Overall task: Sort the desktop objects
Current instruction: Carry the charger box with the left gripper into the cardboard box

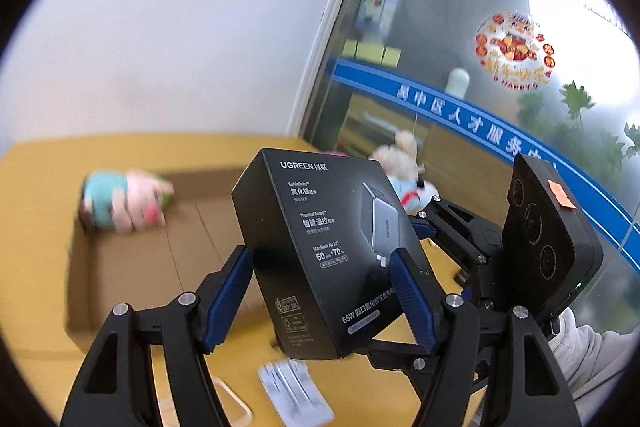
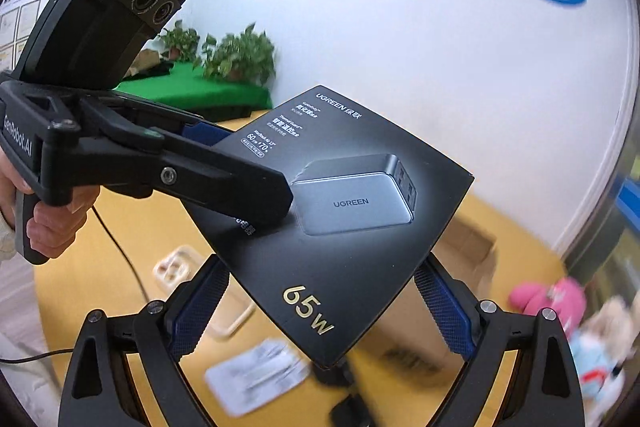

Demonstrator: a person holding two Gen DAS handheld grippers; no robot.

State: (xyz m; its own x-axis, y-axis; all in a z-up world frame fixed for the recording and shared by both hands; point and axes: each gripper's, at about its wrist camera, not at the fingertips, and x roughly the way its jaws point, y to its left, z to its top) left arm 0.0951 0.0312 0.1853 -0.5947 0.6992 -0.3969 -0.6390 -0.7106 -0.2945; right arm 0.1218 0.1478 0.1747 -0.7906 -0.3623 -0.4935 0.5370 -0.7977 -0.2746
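Note:
A black UGREEN 65W charger box [image 1: 320,247] is held in the air above the yellow table [image 1: 36,211]. My left gripper [image 1: 322,291] is shut on the box, its blue pads [image 1: 412,303] pressing its two sides. In the right wrist view the same box [image 2: 344,211] fills the middle, and the left gripper's arm [image 2: 208,167] clamps it from the left. My right gripper [image 2: 320,307] stands open, its blue pads [image 2: 440,303] spread beside the box's lower corner; contact is unclear. The right gripper's body also shows in the left wrist view [image 1: 532,239].
An open cardboard box [image 1: 132,247] lies on the table with a pink and teal plush toy [image 1: 124,203] at its far corner. Other plush toys [image 2: 560,303] lie at the right. A white packet [image 1: 296,395] and a cream phone case [image 2: 192,287] lie below. A glass door [image 1: 480,67] stands behind.

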